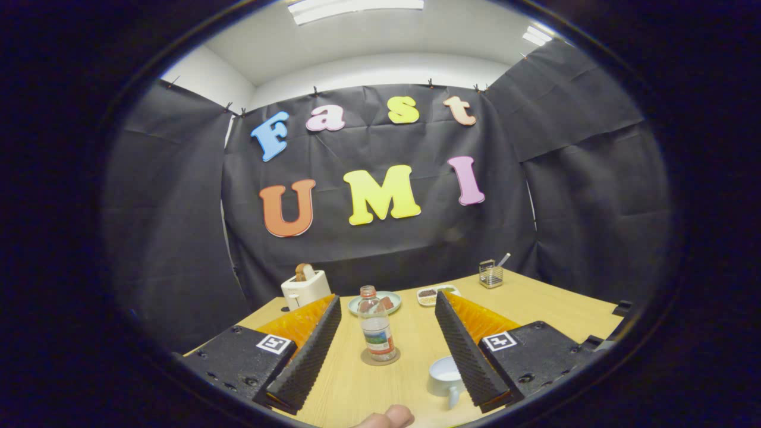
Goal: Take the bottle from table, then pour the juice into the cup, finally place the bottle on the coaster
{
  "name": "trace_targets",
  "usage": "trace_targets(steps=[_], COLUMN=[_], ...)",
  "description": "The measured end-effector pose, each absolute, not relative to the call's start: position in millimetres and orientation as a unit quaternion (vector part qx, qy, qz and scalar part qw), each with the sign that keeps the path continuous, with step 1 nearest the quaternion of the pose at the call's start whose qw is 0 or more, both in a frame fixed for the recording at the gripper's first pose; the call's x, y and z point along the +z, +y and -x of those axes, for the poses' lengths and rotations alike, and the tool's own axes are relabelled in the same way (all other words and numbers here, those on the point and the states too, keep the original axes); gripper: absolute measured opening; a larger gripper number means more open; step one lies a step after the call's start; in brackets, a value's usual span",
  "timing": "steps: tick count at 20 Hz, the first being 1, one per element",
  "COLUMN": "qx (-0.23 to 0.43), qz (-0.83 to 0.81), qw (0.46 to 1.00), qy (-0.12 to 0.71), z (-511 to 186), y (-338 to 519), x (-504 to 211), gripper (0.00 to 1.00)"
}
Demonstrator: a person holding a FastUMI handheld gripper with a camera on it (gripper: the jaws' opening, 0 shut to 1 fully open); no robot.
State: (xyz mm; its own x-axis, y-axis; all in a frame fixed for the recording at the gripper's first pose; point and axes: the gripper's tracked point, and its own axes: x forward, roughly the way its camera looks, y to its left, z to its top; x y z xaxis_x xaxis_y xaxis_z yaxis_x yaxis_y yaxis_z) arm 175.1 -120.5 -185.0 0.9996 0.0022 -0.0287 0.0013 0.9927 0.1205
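Observation:
A small clear bottle with no cap and a coloured label stands upright on a round brown coaster, between my two fingers and a little ahead of them. My gripper is open, with wide gaps on both sides of the bottle, touching nothing. A white cup with a handle sits on the wooden table close against the inner side of the right finger, nearer to me than the bottle. The left finger stands apart from the bottle.
Beyond the bottle lie a pale green plate with food and a small white dish. A white toaster with bread stands at the back left, a wire basket at the back right. A fingertip shows at the near table edge.

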Motion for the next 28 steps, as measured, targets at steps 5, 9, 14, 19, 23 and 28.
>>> trace_targets(steps=[5, 9, 14, 19, 23, 28], qx=[-0.006, -0.010, 0.002, -0.002, -0.003, 0.003], qz=[-0.020, 0.016, -0.005, 0.010, 0.015, 0.017], qw=[0.999, 0.999, 1.000, 1.000, 1.000, 1.000], qy=[0.042, 0.042, 0.020, 0.013, 0.014, 0.015], z=[-153, -134, -108, -87, -81, -80], y=[-123, -115, -106, -102, -98, -94], x=[-146, -111, -79, -58, -61, -67], gripper=[1.00, 1.00, 1.00, 1.00, 1.00, 1.00])
